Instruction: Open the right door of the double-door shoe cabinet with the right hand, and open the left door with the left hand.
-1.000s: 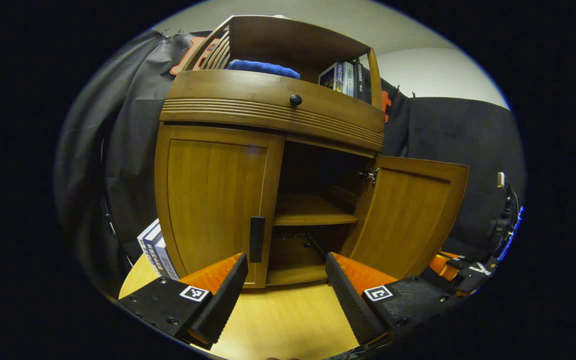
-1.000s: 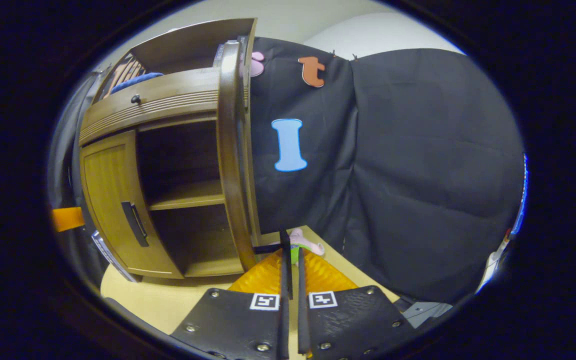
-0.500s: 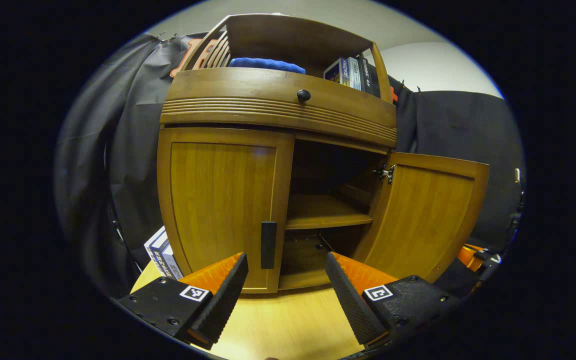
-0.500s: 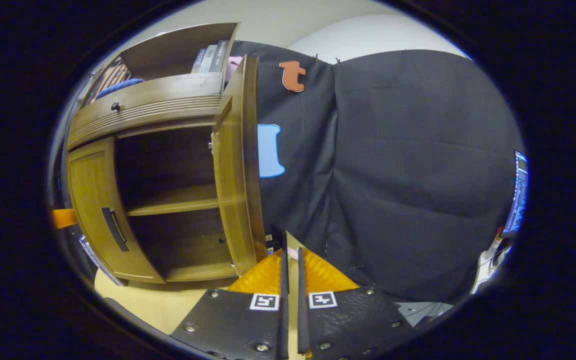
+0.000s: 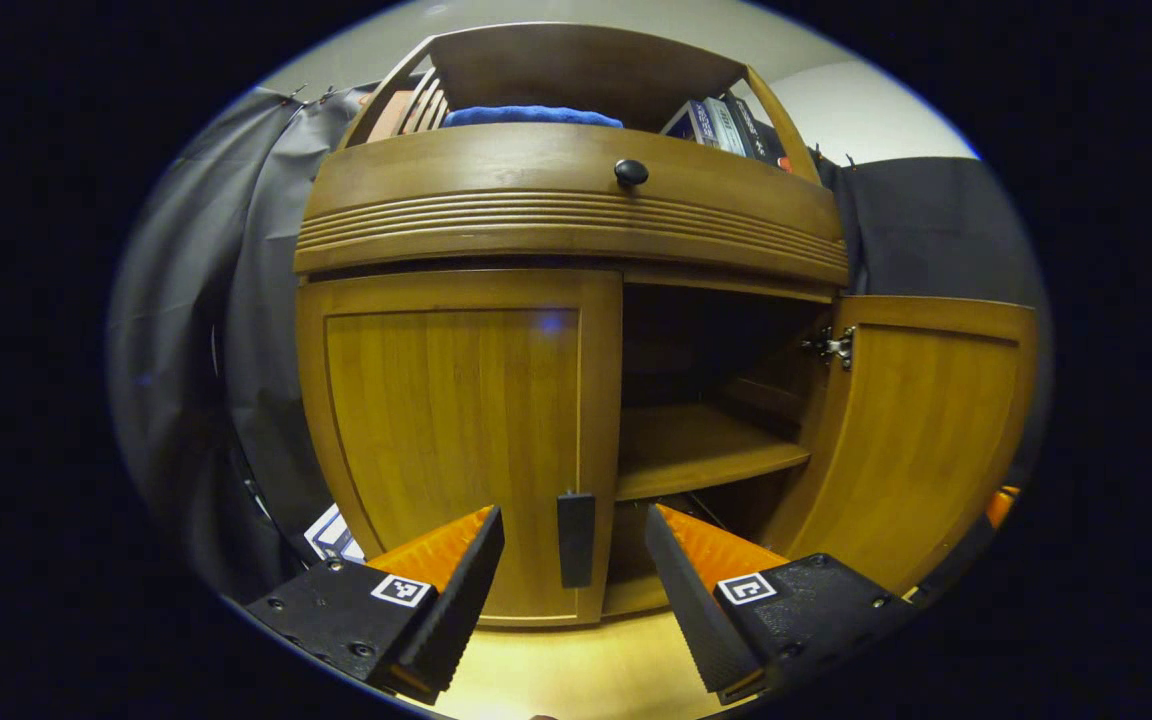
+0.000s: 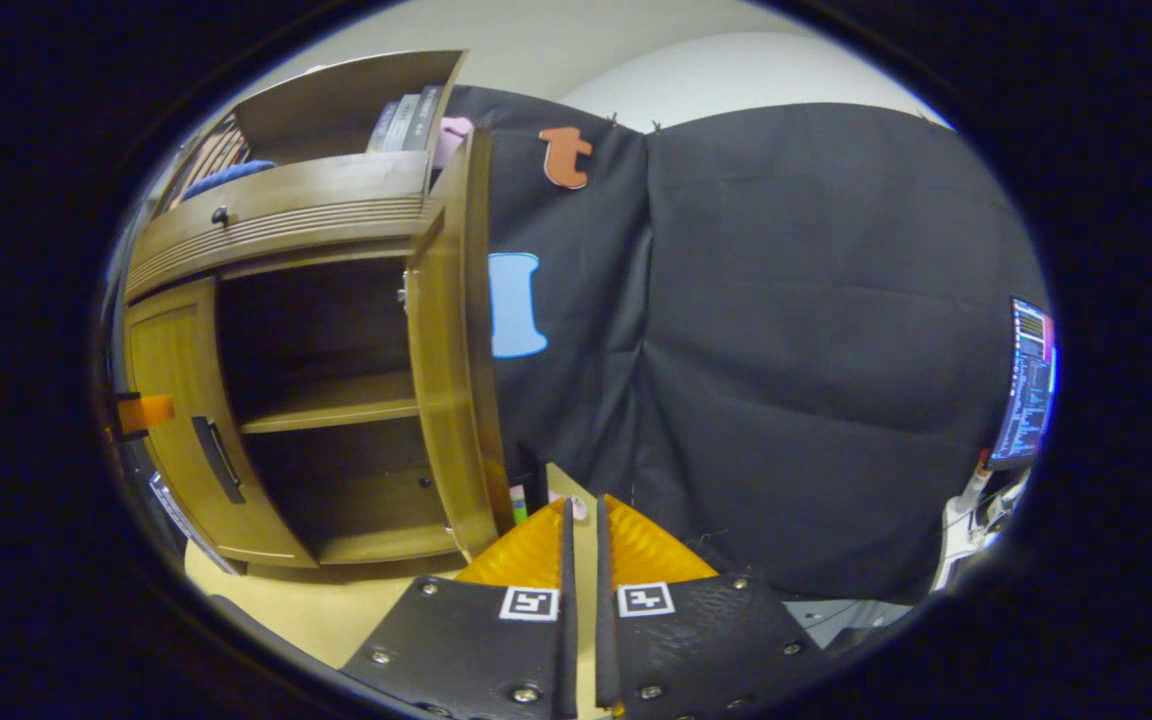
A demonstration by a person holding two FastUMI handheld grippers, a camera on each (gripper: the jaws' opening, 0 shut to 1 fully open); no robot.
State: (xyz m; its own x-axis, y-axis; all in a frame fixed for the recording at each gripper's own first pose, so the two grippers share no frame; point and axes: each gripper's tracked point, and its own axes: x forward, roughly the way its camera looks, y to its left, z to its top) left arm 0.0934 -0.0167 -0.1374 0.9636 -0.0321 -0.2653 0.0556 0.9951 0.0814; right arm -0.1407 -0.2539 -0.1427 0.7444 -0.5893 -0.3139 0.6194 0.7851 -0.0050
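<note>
Straight ahead of the left gripper (image 5: 568,580), the shoe cabinet's left door (image 5: 456,430) is sitting closed, its dark handle (image 5: 576,538) framed between the spread fingers. Off to the side, the right door (image 6: 446,340) is standing swung open beside the right gripper (image 6: 581,560), whose fingers are sitting almost pressed together, pinching nothing.

A folded blue cloth (image 5: 532,115) is laid on the open top shelf (image 5: 576,70), toward its left end, and a few books (image 5: 726,112) are stood at the shelf's right end. A round dark knob (image 5: 630,172) is fixed near the middle of the drawer front (image 5: 496,190). More books (image 5: 334,535) are seen at the left edge of the wooden table (image 5: 576,670). A lit monitor (image 6: 1028,380) is seen at the far right in the right gripper view.
</note>
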